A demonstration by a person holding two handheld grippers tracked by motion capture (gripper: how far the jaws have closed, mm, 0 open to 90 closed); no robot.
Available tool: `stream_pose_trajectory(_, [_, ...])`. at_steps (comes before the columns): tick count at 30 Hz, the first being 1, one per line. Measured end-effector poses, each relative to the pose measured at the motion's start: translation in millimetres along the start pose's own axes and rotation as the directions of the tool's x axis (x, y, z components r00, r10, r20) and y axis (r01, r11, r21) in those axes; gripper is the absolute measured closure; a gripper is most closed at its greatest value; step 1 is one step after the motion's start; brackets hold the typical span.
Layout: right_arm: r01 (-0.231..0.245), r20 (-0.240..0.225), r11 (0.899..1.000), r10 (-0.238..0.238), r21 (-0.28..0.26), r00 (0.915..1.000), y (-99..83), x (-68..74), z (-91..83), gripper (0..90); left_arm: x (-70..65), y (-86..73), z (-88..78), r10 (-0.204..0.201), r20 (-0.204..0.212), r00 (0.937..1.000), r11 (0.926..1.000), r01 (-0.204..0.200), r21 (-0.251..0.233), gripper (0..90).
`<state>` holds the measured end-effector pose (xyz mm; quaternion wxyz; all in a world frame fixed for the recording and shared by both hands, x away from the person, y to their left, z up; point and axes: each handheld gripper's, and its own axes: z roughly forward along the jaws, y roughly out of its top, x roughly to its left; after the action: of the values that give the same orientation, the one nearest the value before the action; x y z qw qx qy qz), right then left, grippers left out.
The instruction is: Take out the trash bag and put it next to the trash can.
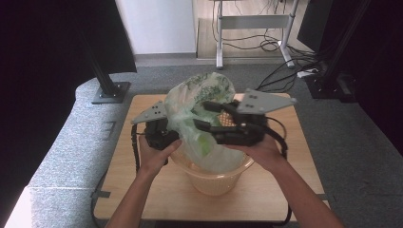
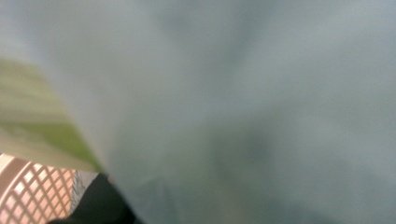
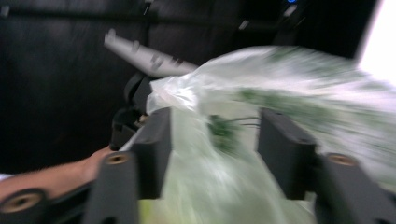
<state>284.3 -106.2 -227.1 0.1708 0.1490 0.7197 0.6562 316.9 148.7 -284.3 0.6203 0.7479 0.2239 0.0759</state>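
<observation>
Entering from the bottom edge of the high view, two forearms meet over a wooden surface [image 1: 142,190]. A pale lattice basket [image 1: 214,183] stands near its front edge, between the hands. Rising out of the basket is a thin, translucent plastic bag [image 1: 204,102] printed with green. The left claw [image 1: 167,124] sits against the bag's left side, clenched on the film; the left gripper view has the bag [image 2: 243,107] pressed close to the lens, with the basket's lattice [image 2: 32,193] at lower left. The right claw [image 1: 206,116] stands released, reaching over the bag's right side; in the right gripper view its jaws are parted with film [image 3: 210,186] loose between them, pressed by neither pad.
</observation>
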Motion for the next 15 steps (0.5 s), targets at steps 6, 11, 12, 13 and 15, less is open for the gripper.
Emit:
stream_pose_trajectory(6, [-0.054,0.028,0.998,0.055,-0.018,0.9981,-23.2,-25.0,-43.5,22.1,-0.2,7.9,-12.4,-0.026,0.021,0.9994,0.9988,0.027,-0.042,89.5])
stream_pose_trajectory(11, [-0.063,-0.011,0.985,0.065,0.161,0.9978,-53.6,-31.2,-6.4,8.9,-13.4,21.2,-8.2,-0.017,0.08,0.9967,0.998,0.021,-0.059,89.3])
stream_pose_trajectory(12, [-0.046,-0.02,0.984,0.05,0.169,0.9985,-54.0,-28.2,2.0,8.4,-15.0,22.2,-6.5,-0.019,0.093,0.9955,0.9979,0.024,-0.059,89.3])
stream_pose_trajectory(13, [-0.033,-0.02,0.985,0.037,0.172,0.9991,-53.2,-25.4,7.7,10.4,-16.4,23.0,-3.9,-0.023,0.113,0.9933,0.998,0.029,-0.057,89.2])
stream_pose_trajectory(15, [0.007,-0.007,0.985,-0.006,0.172,1.0,-49.3,-19.2,18.9,31.4,-17.8,24.0,1.5,-0.032,0.141,0.9895,0.9979,0.04,-0.051,88.5])
